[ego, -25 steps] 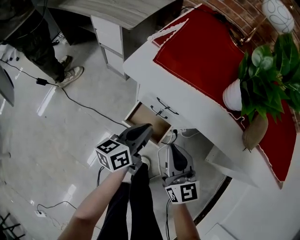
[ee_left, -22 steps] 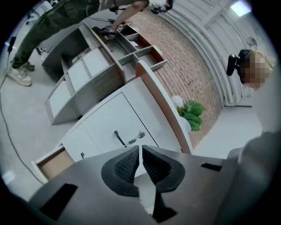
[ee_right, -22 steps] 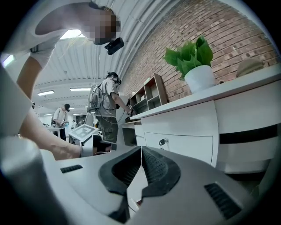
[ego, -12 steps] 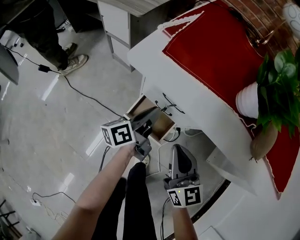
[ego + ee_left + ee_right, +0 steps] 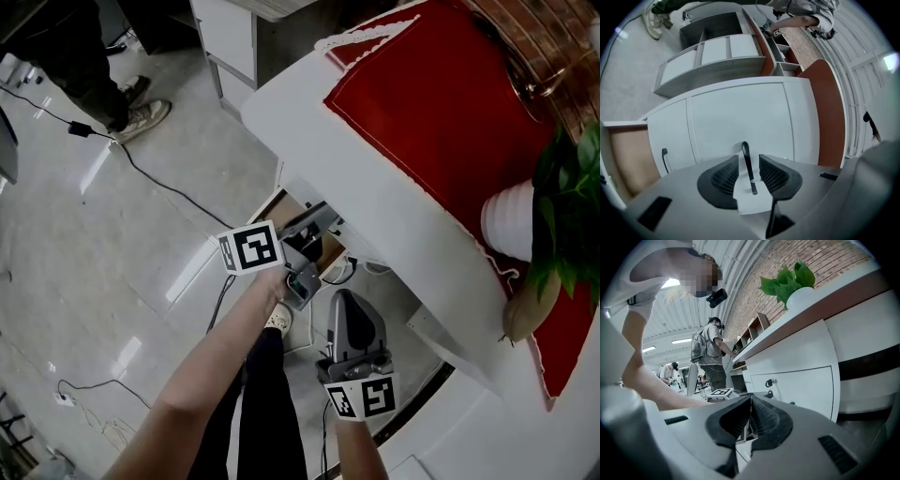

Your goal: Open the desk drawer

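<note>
The white desk (image 5: pixel 302 131) has a drawer (image 5: pixel 298 238) pulled partly out, its wooden inside showing. My left gripper (image 5: pixel 317 219) is at the desk front beside that drawer. In the left gripper view its jaws (image 5: pixel 748 162) have just been opening and stand apart, with a black drawer handle (image 5: pixel 745 152) in the gap and the pads not pressing on it. A second black handle (image 5: pixel 664 160) and the open drawer (image 5: pixel 623 164) lie to the left. My right gripper (image 5: pixel 346 300) hangs lower, away from the desk front, with its jaws (image 5: pixel 750 405) shut on nothing.
A red cloth (image 5: pixel 431 112) and a potted plant in a white pot (image 5: pixel 514 221) are on the desk top. Cables (image 5: pixel 159 184) run over the glossy floor. A person's shoes (image 5: pixel 139 116) are at upper left, and another grey desk (image 5: pixel 712 56) stands behind.
My left gripper has moved in toward the desk front, rolled, and opened its jaws around the handle. The right gripper has sunk slightly. The drawer stays pulled out.
</note>
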A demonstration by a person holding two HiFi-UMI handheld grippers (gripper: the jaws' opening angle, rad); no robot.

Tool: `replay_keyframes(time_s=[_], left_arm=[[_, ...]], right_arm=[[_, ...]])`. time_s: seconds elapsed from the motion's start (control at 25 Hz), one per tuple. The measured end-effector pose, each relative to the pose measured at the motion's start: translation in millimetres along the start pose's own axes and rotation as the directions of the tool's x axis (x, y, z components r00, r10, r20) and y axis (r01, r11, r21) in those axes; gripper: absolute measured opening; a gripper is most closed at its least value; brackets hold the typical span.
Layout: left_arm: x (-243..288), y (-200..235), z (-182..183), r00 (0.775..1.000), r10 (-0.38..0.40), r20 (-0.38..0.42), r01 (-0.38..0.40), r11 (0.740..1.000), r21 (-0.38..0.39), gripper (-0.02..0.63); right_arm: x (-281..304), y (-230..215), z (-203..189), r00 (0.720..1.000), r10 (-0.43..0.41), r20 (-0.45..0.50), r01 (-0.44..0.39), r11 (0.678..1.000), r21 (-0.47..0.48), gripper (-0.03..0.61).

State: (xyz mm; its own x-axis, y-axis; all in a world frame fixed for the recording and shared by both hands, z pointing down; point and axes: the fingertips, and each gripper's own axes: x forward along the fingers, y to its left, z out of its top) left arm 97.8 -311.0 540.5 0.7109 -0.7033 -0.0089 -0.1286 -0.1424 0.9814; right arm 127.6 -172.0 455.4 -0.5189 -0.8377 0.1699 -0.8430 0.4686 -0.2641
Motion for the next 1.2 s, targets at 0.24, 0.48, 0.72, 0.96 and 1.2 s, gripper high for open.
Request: replay_keyframes(time_s=[0.24,0.48,0.72,0.96,1.2], left_arm=[[8.0,0.8,-1.1,1.0,0.006,-0.004,-0.006,1.0,-0.011,0.092],[5.9,1.1,-1.5,1.0,0.004,0.018,-0.003,0.998,-0.057,0.034],[2.3,-0.1,-4.9,1.0,0.014,0.013,-0.013,0.998,-0.068,0.031],[-17.0,-1.0,-9.7,0.999,0.032,0.008,-0.031,0.997,-0.065,0.031],[-44.1,-1.2,-17.8,0.999,0.046,0.02,-0.044,0.995,-0.088,0.031]], right_arm=[[1.3,-3.3,2.1,1.0,0.007,-0.003,-0.006,1.0,0.012,0.018],[5.6,0.0,-0.7,1.0,0.026,-0.009,-0.026,1.0,0.005,0.018],[9.0,5.5,-0.5,0.999,0.037,0.001,-0.037,0.999,0.001,0.018],[2.5,13.8,1.2,0.999,0.03,0.025,-0.029,1.0,-0.009,0.018],[-13.0,25.6,0.4,0.999,0.006,0.045,-0.006,1.0,-0.015,0.018]])
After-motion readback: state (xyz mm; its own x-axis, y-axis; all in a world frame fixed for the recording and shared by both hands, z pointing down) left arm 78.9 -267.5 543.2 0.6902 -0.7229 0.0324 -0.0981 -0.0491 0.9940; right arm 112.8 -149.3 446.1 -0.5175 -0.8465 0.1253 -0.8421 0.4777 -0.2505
